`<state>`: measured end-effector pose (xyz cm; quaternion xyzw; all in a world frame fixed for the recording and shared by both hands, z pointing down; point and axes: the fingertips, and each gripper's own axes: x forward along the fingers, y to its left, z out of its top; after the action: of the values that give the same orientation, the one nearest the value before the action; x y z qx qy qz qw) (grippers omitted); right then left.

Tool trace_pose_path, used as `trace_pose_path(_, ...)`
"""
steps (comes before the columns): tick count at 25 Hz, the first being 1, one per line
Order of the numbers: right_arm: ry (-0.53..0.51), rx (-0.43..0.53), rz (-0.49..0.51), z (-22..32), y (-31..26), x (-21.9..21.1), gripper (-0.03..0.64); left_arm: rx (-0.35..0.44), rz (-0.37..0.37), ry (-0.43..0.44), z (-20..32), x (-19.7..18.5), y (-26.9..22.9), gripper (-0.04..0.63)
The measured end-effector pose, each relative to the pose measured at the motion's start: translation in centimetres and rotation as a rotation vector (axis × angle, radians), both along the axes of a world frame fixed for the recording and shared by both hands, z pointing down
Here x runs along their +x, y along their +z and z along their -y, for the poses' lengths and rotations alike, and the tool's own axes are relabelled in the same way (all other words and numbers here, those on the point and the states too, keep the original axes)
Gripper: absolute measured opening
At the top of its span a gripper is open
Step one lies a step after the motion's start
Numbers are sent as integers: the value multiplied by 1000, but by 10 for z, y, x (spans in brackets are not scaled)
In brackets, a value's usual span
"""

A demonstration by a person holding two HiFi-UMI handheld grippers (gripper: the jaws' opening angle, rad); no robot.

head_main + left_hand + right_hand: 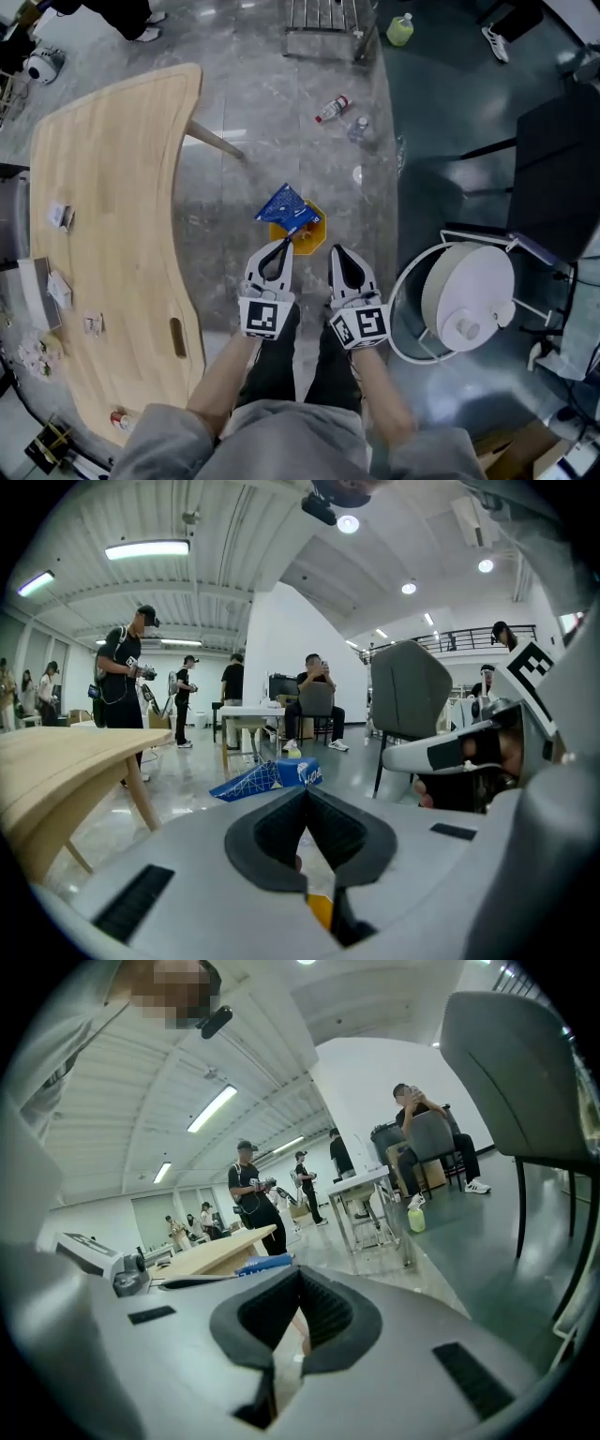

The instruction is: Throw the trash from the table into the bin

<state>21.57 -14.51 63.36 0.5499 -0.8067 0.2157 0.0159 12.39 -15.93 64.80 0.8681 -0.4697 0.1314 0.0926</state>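
Two grippers are hanging side by side over the grey floor, in front of the person's knees. The left gripper (281,246) is pinching the near edge of a blue packet (287,208), its jaws pressed together on it. The packet is sticking out at 12 o'clock from the tips, with a yellow part (309,234) showing just beside it at 1 o'clock. The right gripper (339,253) is pointing the same way, its jaws pressed together. A wooden table (122,187) is lying at 9 o'clock of the grippers, and small wrappers (60,216) are sitting along its far left edge. A white drum (466,291) in a wire ring is standing at 3 o'clock of the right gripper. A bottle (332,109) is lying on the floor well beyond the packet, at 12 o'clock.
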Motion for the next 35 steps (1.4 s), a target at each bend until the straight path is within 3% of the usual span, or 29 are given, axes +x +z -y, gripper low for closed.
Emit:
trace_pose_path(8, -45, -65, 13, -14, 84, 3, 5, -89, 28, 13, -9, 12, 107, 6)
trace_pose_path(18, 0, -141, 60, -50, 156, 22, 5, -250, 74, 68, -36, 28, 259, 6)
trace_pose_path(28, 65, -165, 74, -67, 164, 50, 5, -319, 74, 114, -40, 45, 316, 6)
trace_pose_path(35, 99, -161, 77, -71, 163, 63, 5, -411, 96, 91, -39, 41, 373, 6)
